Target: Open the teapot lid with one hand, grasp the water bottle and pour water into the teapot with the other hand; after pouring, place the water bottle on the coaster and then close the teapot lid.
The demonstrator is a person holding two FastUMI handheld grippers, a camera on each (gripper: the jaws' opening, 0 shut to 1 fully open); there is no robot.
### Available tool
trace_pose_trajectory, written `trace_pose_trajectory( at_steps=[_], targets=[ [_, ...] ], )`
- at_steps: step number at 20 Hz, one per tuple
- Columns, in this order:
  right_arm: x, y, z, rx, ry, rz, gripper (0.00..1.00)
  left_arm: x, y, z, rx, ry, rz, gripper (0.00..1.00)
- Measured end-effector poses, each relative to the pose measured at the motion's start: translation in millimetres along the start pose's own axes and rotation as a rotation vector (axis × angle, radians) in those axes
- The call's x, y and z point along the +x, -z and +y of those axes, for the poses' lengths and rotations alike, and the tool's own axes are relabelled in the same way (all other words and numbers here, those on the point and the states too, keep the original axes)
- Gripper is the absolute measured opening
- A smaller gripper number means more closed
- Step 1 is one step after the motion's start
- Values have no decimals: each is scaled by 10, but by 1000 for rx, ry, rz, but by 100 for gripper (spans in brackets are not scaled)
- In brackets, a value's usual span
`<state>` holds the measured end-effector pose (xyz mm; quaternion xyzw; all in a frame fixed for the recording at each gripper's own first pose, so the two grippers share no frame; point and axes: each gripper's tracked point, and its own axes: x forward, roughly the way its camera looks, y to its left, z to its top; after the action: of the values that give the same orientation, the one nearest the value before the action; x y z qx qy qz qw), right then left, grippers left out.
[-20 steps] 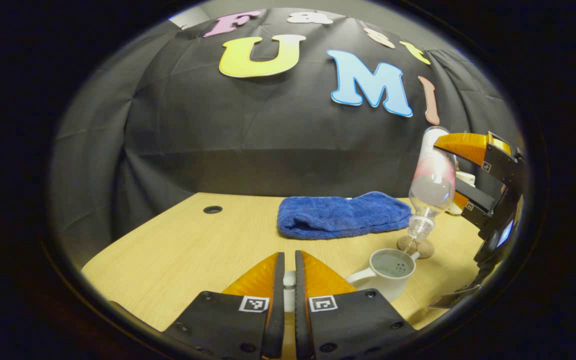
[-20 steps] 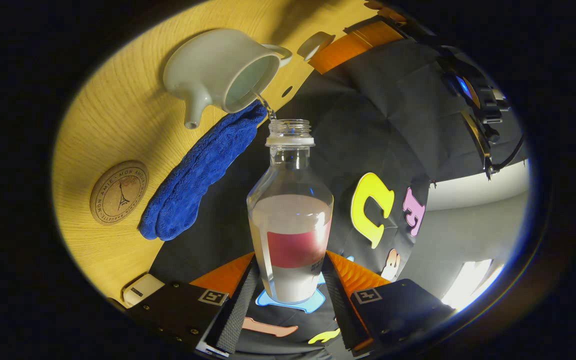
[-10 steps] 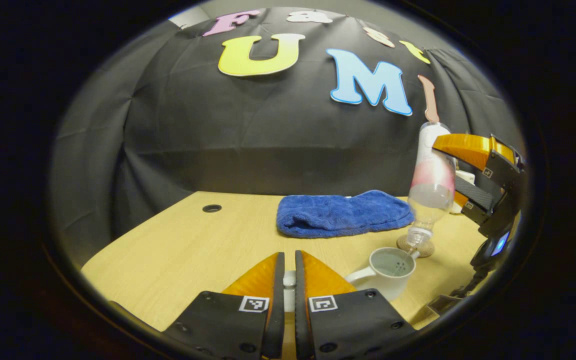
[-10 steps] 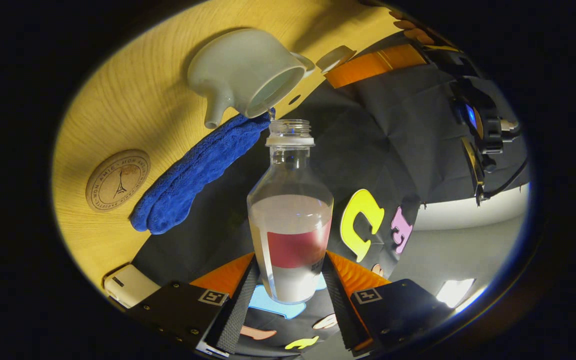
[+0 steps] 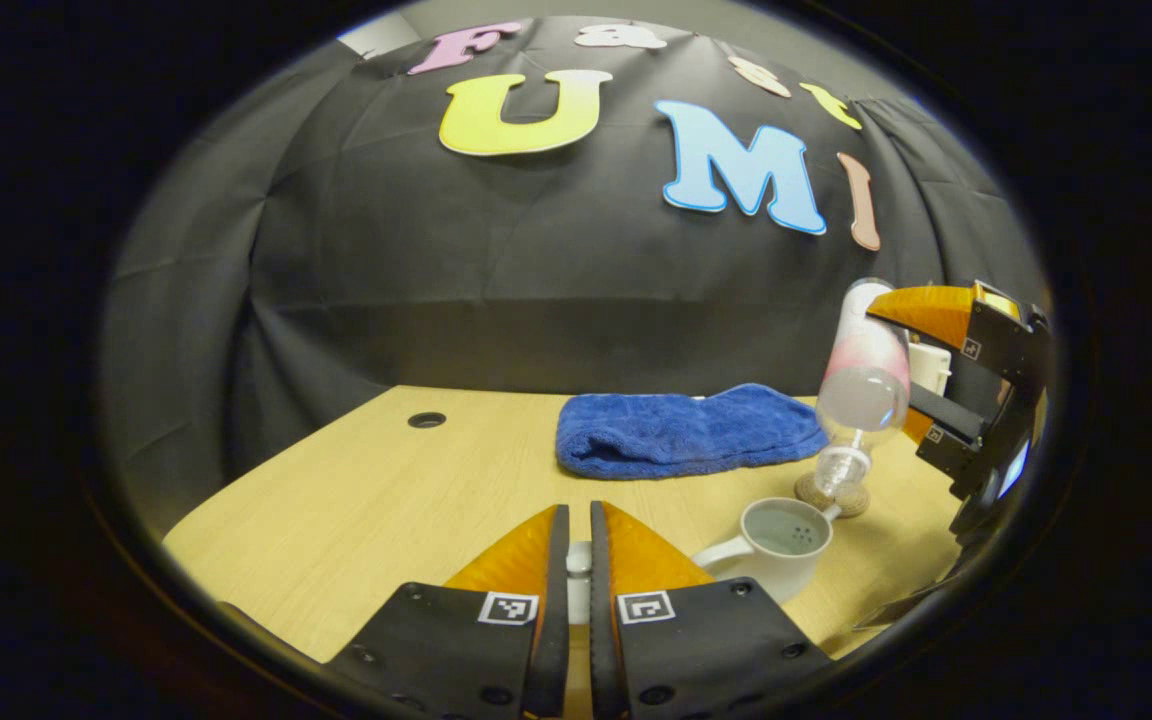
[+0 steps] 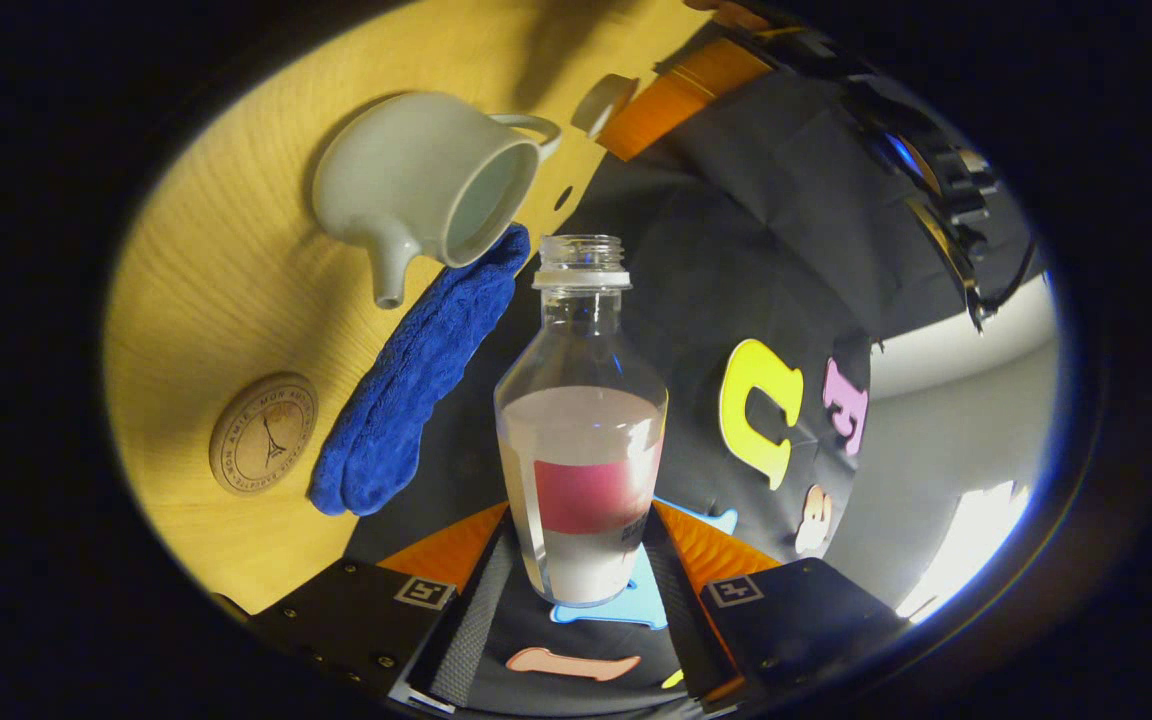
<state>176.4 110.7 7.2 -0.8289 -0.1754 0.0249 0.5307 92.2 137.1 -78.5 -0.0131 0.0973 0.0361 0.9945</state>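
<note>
In the left gripper view, the left gripper (image 5: 579, 560) has its jaws drawn nearly together on a small pale piece, apparently the knob of the teapot lid (image 5: 578, 560), pinched in the narrow gap between them; most of the lid is hidden by the jaws. Just ahead and to the right of those jaws the open teapot (image 5: 774, 545) stands on the tabletop (image 5: 366, 510). Beyond it lies a blue towel (image 5: 681, 430), and the coaster (image 5: 829, 495) sits just past the teapot.

The right gripper (image 6: 581, 560) has its jaws closed on the lower body of the water bottle (image 6: 581, 440), one on each side. The bottle is uncapped and tipped neck-down above the teapot (image 6: 416, 190). Ahead of its jaws and to the left lie the towel (image 6: 406, 390) and the coaster (image 6: 264, 435). The lid (image 6: 604, 100) shows beyond the teapot, held by the left gripper.
</note>
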Motion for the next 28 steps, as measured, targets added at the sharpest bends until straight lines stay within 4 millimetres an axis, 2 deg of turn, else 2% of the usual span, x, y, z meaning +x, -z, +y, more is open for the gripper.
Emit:
trace_pose_trajectory(
  at_steps=[3,9,14,18,21,28],
  targets=[
    [-32,14,181,289,-106,22,76,-3,-8,-4,-6,3,-4,16],
    [-105,68,305,923,-247,107,77,2,-2,-25,-10,11,-4,16],
    [-54,168,451,1300,-284,177,77,3,-1,-87,-1,22,-2,15],
    [-9,111,621,1596,-334,211,77,2,5,-95,1,24,-2,15],
    [3,45,727,1734,-362,235,77,-3,-4,-88,1,22,-6,15],
    [69,-19,923,1848,-399,279,77,-2,-12,-99,2,27,-6,15]
  ],
)
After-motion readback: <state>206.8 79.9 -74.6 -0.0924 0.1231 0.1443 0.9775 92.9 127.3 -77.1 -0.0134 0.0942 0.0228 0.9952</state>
